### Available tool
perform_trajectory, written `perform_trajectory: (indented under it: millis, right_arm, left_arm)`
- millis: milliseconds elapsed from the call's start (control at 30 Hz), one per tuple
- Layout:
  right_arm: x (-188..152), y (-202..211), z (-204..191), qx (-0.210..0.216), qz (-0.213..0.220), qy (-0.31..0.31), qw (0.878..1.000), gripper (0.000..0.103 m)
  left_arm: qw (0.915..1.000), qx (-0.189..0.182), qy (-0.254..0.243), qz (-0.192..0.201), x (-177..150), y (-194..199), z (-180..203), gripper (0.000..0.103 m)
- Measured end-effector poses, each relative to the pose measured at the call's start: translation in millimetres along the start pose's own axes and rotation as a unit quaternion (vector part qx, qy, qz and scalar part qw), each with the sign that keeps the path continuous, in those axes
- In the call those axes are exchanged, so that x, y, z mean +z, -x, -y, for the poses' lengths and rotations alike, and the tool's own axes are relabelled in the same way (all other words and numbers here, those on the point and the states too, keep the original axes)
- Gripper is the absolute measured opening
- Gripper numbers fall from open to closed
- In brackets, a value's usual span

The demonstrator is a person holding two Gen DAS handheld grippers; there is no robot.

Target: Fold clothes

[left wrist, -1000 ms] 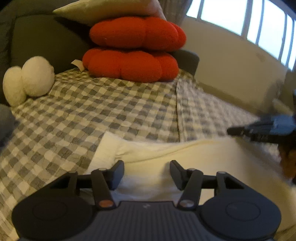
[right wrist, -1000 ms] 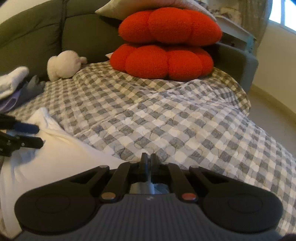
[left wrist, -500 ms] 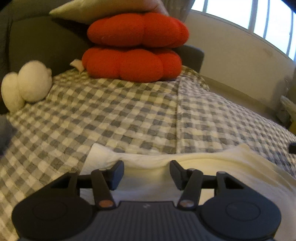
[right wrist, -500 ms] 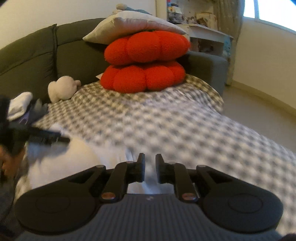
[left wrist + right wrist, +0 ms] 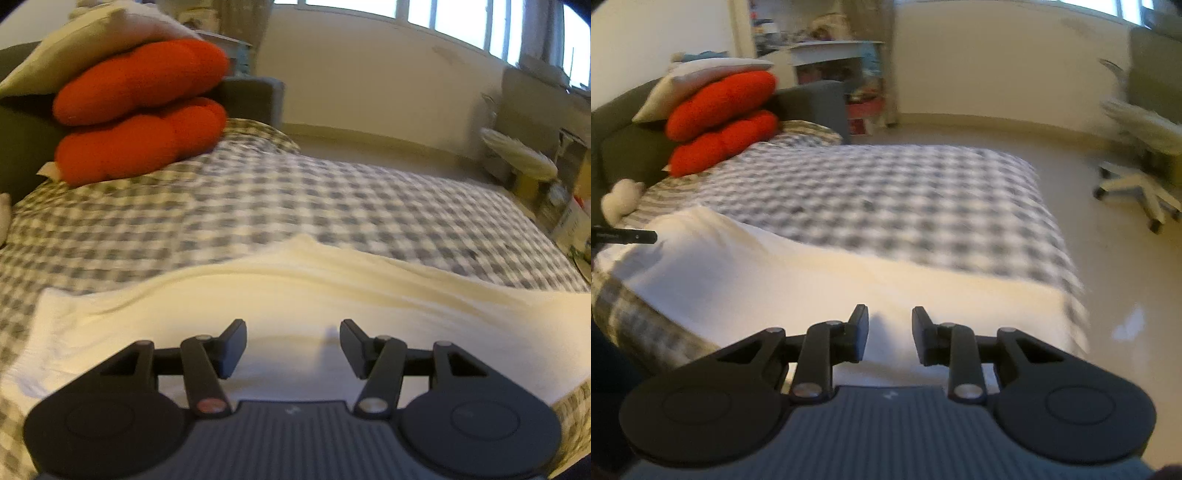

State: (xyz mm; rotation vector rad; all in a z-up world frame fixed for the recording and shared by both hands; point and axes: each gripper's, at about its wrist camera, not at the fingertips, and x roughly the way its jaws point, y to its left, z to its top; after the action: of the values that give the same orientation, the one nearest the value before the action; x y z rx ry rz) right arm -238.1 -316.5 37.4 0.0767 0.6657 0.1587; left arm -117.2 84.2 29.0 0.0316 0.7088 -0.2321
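A cream-white garment (image 5: 295, 295) lies spread flat along the near edge of the grey-checked blanket (image 5: 258, 199). My left gripper (image 5: 293, 341) is open and empty, just above the garment's near part. In the right wrist view the same garment (image 5: 812, 280) stretches from left to right across the blanket (image 5: 886, 192). My right gripper (image 5: 890, 332) is open and empty over the garment's near right end. One finger of the left gripper (image 5: 626, 235) shows at the far left edge, by the garment's other end.
Two red cushions (image 5: 140, 110) under a beige pillow (image 5: 92, 48) are stacked at the back against the dark sofa (image 5: 624, 147). A white plush toy (image 5: 622, 199) sits at the back left. An office chair base (image 5: 1137, 192) stands on the floor at right.
My right gripper has opened, let go of the garment and swung right toward the bed's edge. My left gripper stayed open and turned right. The garment now lies flatter.
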Motion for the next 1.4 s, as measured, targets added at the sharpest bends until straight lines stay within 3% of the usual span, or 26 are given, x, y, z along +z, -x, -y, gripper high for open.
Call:
perform_trajectory:
  millis: [100,300,533,633,767,900,1000,1067,1267,1400]
  right_arm:
    - [-14,7,9,-0.024,-0.001,-0.003,1.0,0.03]
    - [-30,25,29,-0.034,0.013,-0.03,0.999,0.03]
    - [-52,52,66,-0.043,0.031,-0.135,0.989,0.03]
    - [-62,61,87,-0.025,0.045,-0.215,0.975,0.031]
    - [-70,61,110,0.018,0.064,-0.323,0.944,0.032]
    - [-68,50,112,0.025,0.062,-0.367,0.928,0.04]
    - [-67,46,113,0.012,0.066,-0.388,0.919,0.04]
    - [-64,44,111,-0.004,0.065,-0.385,0.92,0.039]
    - [-54,50,94,-0.054,0.08,-0.336,0.937,0.004]
    - [-47,51,81,-0.06,0.095,-0.311,0.944,0.004]
  left_arm:
    - [0.9997,0.011,-0.018,-0.011,-4,-5,16,0.058]
    - [0.9987,0.03,-0.032,-0.025,-8,0,30,0.058]
    - [0.9983,0.042,-0.029,-0.028,-6,15,35,0.058]
    - [0.9982,0.043,-0.033,-0.026,-2,22,39,0.058]
    - [0.9981,0.04,-0.036,-0.03,2,24,46,0.058]
    - [0.9978,0.036,-0.036,-0.042,1,19,52,0.058]
    - [0.9978,0.03,-0.036,-0.047,-2,12,53,0.058]
    - [0.9976,0.029,-0.039,-0.049,-4,9,53,0.058]
    - [0.9973,0.028,-0.047,-0.049,-6,5,52,0.059]
    - [0.9974,0.025,-0.047,-0.047,-7,6,51,0.059]
